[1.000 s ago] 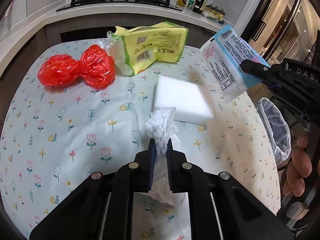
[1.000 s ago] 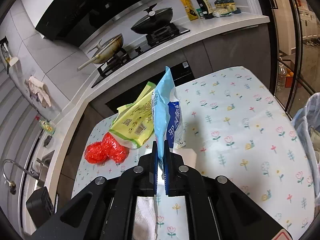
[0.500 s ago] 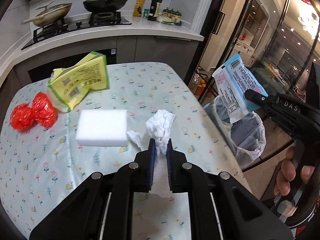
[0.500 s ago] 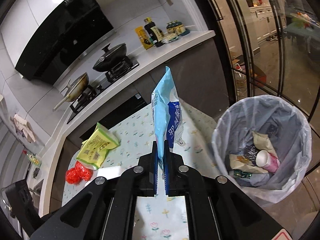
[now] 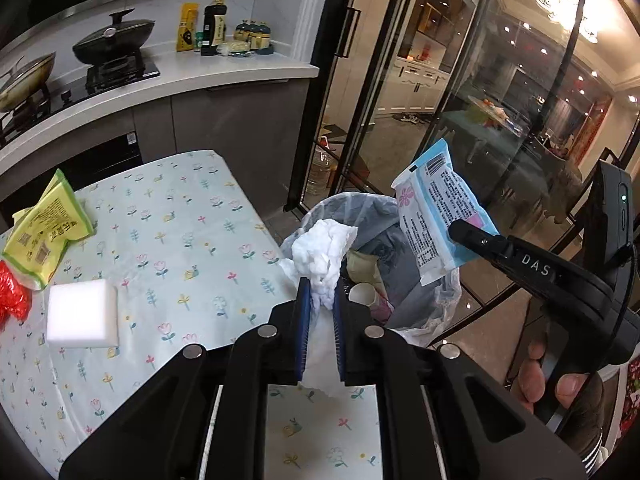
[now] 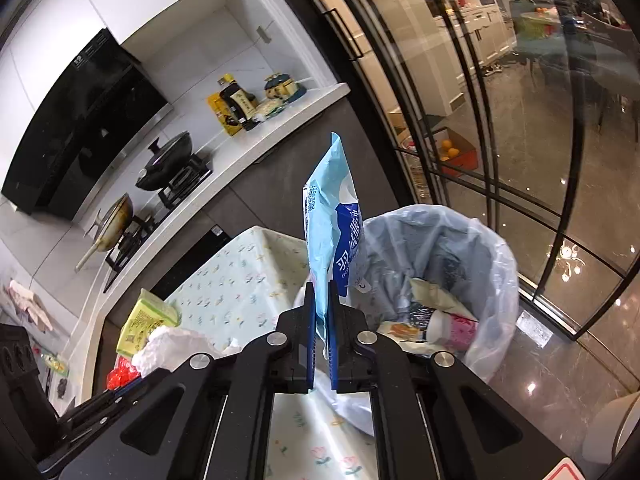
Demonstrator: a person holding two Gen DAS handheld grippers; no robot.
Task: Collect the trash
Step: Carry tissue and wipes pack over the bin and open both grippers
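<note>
My left gripper is shut on a crumpled white tissue, which stands up over the near rim of the lined trash bin. My right gripper is shut on a light blue wrapper, held upright beside the trash bin. From the left wrist view the same blue wrapper hangs over the bin, pinched by the right gripper. The bin holds a paper cup and other scraps. In the right wrist view the tissue shows low at the left.
On the flowered tablecloth lie a white sponge block, a yellow-green packet and a red plastic wad. A kitchen counter with pans runs behind. Glass doors stand past the bin. A hand holds the right gripper.
Both grippers have swung right from over the table to the trash bin, each still holding its item. The table's trash has slid to the left of the views.
</note>
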